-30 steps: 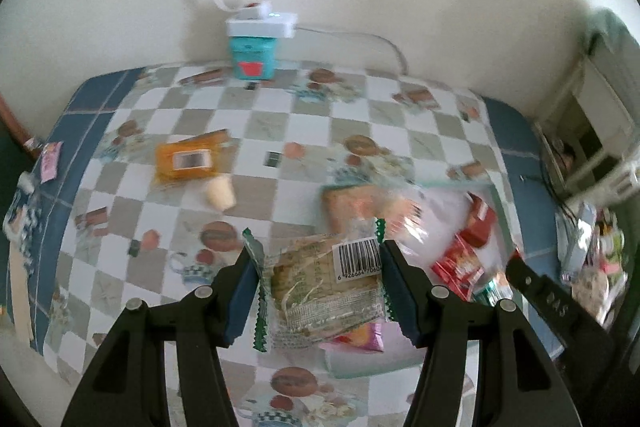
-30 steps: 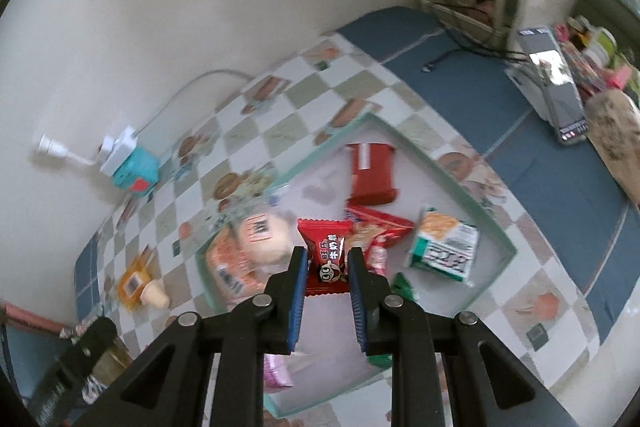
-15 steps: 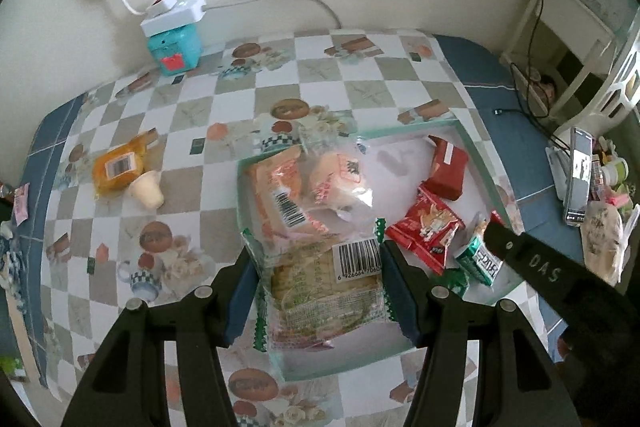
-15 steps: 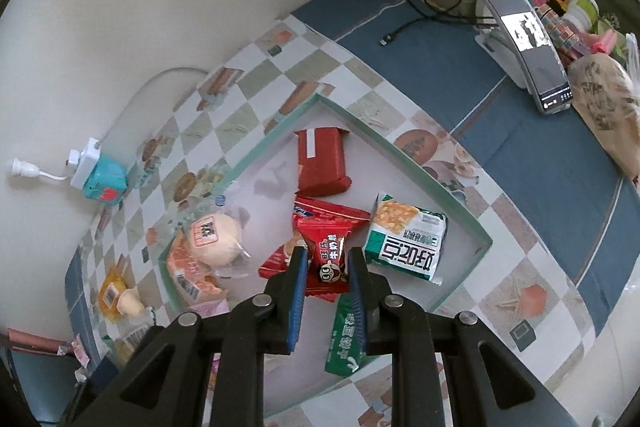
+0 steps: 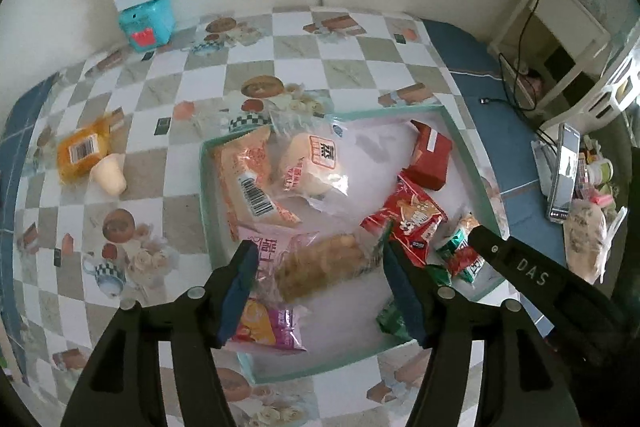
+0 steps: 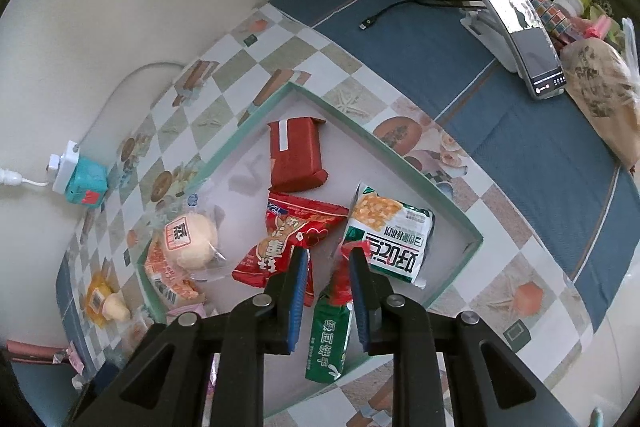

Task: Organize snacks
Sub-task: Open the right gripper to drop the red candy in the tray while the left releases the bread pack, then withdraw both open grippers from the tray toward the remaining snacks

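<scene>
A teal-rimmed white tray (image 5: 206,195) on the checked tablecloth holds several snack packets. My left gripper (image 5: 320,283) hangs over its near end with its jaws opening. A clear packet of brown biscuits (image 5: 320,263) lies loose between them on a pink packet (image 5: 272,307), and the pads do not press it. My right gripper (image 6: 328,267) is shut on a small red packet (image 6: 345,267), just above a green packet (image 6: 328,339) and a white-and-green one (image 6: 392,239). An orange packet (image 5: 80,155) and a cream cone-shaped snack (image 5: 110,175) lie outside the tray to the left.
Also in the tray are a bun (image 6: 192,243), a dark red bar (image 6: 296,155) and a red cartoon packet (image 5: 412,219). A power strip on a teal box (image 5: 146,11) stands by the wall. A phone on a stand (image 6: 516,27) and a brown bag (image 6: 600,95) sit on the blue cloth to the right.
My left gripper came over the tray and sank; its jaws widened and the biscuit packet dropped, turned, onto the pink packet. My right gripper moved lower over the tray with the red packet.
</scene>
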{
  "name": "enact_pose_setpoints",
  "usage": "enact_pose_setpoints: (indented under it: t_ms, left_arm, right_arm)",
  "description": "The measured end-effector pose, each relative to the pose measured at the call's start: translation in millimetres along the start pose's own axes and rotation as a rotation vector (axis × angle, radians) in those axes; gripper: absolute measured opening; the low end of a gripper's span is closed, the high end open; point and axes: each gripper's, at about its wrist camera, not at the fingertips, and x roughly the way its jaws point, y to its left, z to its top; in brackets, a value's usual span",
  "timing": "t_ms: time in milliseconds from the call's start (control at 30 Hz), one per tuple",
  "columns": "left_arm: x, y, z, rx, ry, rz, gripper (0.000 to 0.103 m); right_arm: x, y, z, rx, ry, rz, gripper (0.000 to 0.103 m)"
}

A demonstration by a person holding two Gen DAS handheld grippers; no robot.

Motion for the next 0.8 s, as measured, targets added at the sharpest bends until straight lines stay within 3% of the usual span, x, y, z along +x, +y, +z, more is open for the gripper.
enact_pose_setpoints:
  t_ms: [100, 200, 267, 333, 400, 633, 800]
  left_arm:
    - [-3, 5, 1, -0.004, -0.015, 0.043, 0.072]
    - [-9, 17, 4, -0.041, -0.019, 0.031, 0.073]
    - [-12, 29, 6, -0.082, -0.019, 0.044, 0.077]
    - [-15, 44, 9, -0.126, -0.021, 0.065, 0.077]
    - [-17, 61, 10, -0.175, -0.025, 0.083, 0.077]
    - [-17, 139, 1, -0.408, -0.026, 0.192, 0.088]
    - [-12, 182, -9, -0.476, 0.003, 0.291, 0.09]
  right_arm:
    - [2, 1, -1, -0.002, 0.007, -0.003, 0.024]
    - [3, 3, -2, -0.006, 0.014, -0.01, 0.025]
    - [4, 5, -3, -0.014, 0.017, -0.022, 0.032]
    - [5, 9, -5, -0.024, 0.018, -0.032, 0.054]
    - [4, 16, -8, -0.041, 0.014, -0.038, 0.065]
    - [3, 52, -22, -0.149, 0.007, -0.037, 0.078]
    - [0, 82, -37, -0.232, -0.006, -0.027, 0.089]
